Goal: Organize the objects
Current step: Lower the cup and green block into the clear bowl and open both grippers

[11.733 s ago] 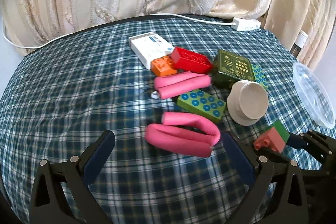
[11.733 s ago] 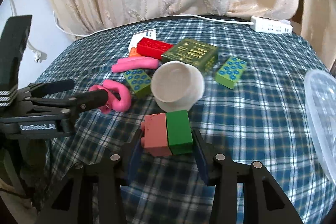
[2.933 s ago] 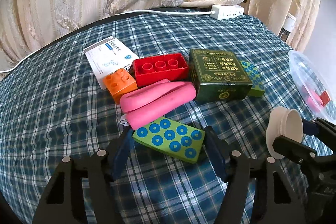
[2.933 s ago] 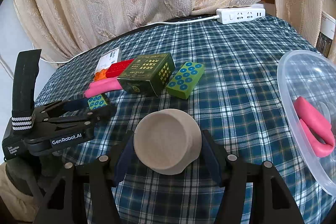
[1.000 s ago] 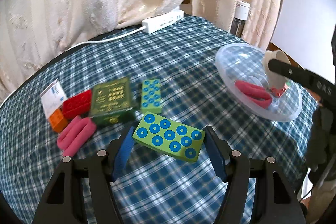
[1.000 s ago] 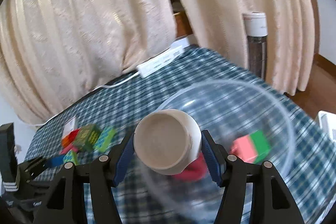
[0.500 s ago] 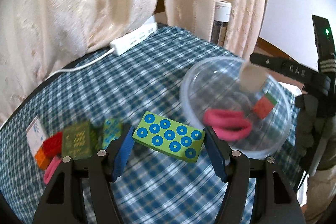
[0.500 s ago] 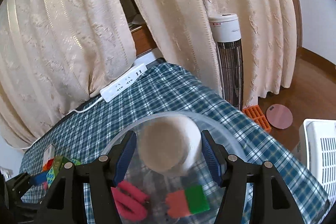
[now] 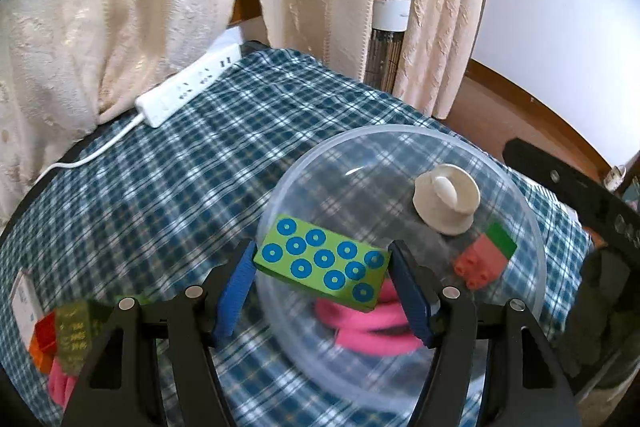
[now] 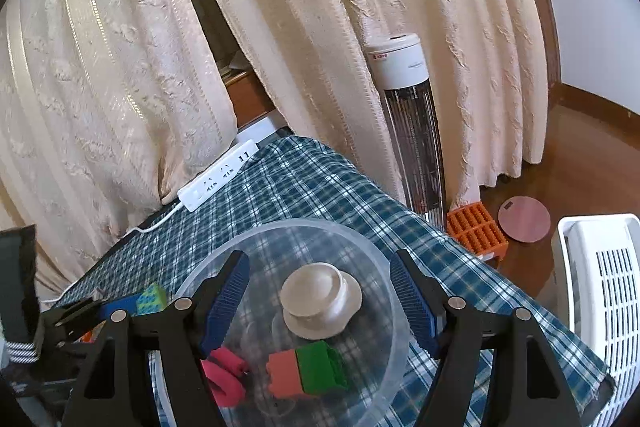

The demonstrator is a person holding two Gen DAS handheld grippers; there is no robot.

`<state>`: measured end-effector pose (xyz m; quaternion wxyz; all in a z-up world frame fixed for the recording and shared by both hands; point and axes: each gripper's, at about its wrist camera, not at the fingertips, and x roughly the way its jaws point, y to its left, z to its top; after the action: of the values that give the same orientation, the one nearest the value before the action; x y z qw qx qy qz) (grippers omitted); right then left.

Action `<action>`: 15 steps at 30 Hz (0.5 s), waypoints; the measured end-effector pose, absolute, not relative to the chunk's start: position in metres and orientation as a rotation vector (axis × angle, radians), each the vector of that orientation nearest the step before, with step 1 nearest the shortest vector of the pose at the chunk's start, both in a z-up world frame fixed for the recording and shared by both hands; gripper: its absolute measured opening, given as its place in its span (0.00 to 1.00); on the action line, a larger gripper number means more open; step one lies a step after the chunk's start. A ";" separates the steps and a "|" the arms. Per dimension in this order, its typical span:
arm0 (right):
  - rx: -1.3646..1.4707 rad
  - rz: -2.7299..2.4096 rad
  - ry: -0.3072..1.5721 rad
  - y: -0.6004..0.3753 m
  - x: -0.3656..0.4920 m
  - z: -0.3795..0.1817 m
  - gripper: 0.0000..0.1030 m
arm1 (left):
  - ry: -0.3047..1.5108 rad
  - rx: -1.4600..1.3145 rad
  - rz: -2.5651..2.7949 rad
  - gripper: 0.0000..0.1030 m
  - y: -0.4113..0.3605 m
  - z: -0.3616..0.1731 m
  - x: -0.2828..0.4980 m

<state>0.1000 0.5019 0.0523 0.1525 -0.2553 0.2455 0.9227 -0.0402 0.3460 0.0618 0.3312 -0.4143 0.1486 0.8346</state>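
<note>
L gripper (image 9: 322,285) clamped on green block (image 9: 322,263), long axis across jaws, at rim of clear bowl (image 9: 532,227); bowl centre lies at 1 o'clock. R gripper (image 10: 320,299) empty, jaws opening, cup (image 10: 320,301) dropped in bowl.

The left gripper (image 9: 322,281) points steeply down, its blue pads pressing a green block with blue dots (image 9: 323,263). The right gripper (image 10: 320,301) is opening, with nothing between its pads.
</note>
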 end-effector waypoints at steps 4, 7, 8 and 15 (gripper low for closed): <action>-0.744 2.657 0.706 0.499 0.099 0.050 0.74 | 0.361 -1.128 2.146 0.75 0.355 0.056 -0.050; -0.749 2.662 0.702 0.496 0.098 0.051 0.74 | 0.343 -1.132 2.150 0.75 0.351 0.056 -0.051; -0.750 2.663 0.703 0.494 0.097 0.051 0.74 | 0.338 -1.132 2.152 0.75 0.349 0.056 -0.051; -0.773 2.677 0.709 0.480 0.091 0.051 0.74 | 0.300 -1.138 2.206 0.75 0.326 0.059 -0.053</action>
<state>0.0910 0.4804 0.0508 0.1326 -0.2664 0.2445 0.9228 -0.0528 0.3262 0.0590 0.3153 -0.4320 0.1137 0.8373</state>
